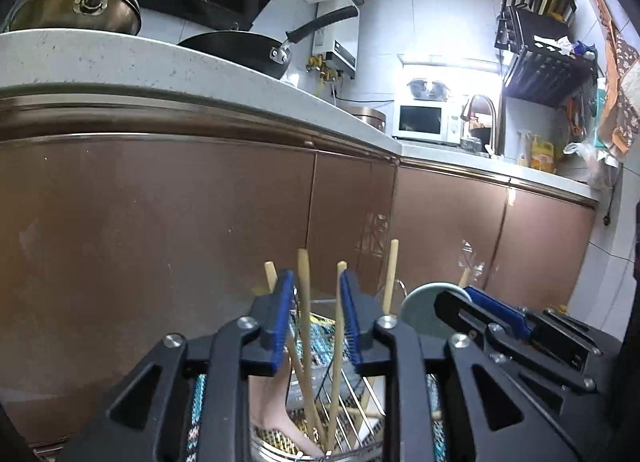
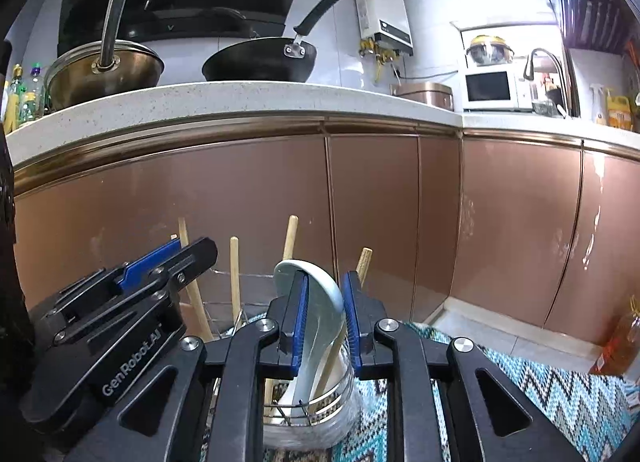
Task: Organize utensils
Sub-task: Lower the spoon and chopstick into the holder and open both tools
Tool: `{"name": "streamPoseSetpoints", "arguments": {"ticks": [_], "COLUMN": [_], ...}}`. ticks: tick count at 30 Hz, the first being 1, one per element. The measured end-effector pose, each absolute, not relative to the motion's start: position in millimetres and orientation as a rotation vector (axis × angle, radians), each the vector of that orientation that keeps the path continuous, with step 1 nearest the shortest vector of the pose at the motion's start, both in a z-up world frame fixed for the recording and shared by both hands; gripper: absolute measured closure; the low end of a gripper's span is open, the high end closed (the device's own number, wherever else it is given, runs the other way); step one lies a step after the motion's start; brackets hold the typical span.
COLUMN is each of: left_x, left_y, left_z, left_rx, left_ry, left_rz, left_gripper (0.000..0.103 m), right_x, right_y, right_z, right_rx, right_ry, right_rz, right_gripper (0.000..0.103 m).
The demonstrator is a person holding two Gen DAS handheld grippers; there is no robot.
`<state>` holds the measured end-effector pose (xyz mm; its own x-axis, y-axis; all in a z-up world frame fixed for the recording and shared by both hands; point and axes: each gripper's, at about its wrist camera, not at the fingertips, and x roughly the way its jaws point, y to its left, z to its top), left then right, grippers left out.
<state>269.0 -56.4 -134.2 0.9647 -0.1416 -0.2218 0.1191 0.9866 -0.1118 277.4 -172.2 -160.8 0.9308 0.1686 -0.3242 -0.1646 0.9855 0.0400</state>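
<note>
My left gripper (image 1: pixel 318 294) is open, with wooden chopsticks (image 1: pixel 305 302) standing between its blue pads; they rest in a wire utensil rack (image 1: pixel 352 394) below. My right gripper (image 2: pixel 326 294) is closed on a pale blue-grey ceramic spoon (image 2: pixel 320 302), bowl end up, over a round clear utensil holder (image 2: pixel 320 418). More wooden chopsticks (image 2: pixel 234 278) stand in the rack to the left. The right gripper shows in the left wrist view (image 1: pixel 480 306) beside the spoon (image 1: pixel 424 310). The left gripper also shows in the right wrist view (image 2: pixel 172 258).
Brown cabinet doors (image 2: pixel 360 202) stand close ahead under a white counter (image 2: pixel 240 98) with a pot (image 2: pixel 104 74) and a black wok (image 2: pixel 260 58). A zigzag-patterned mat (image 2: pixel 560 394) covers the floor. An oil bottle (image 2: pixel 616 342) stands at the right.
</note>
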Motion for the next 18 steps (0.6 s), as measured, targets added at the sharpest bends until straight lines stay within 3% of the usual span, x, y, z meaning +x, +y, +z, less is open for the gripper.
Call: {"name": "streamPoseSetpoints", "arguments": {"ticks": [3,15,18], "left_x": [264.8,239.6,221.1], "left_y": [-54.2,-21.7,-5.9], "left_z": [-129.2,-97.7,-80.3], "left_rx": [-0.101,-0.155,-0.174], "left_ry": [0.255,0.320,0.332], "left_rz": [-0.147,-0.168,-0.165], "left_gripper": [0.068,0.066,0.059], "right_x": [274.1,264.3,246.9], "right_y": [-175.0,-180.5,-183.0], "right_z": [-157.6,-132.4,-115.5], "right_rx": [0.021,0.051,0.039], "right_ry": [0.351,0.386,0.358], "right_rz": [0.173,0.193,0.195], "right_gripper": [0.075,0.075,0.072]}}
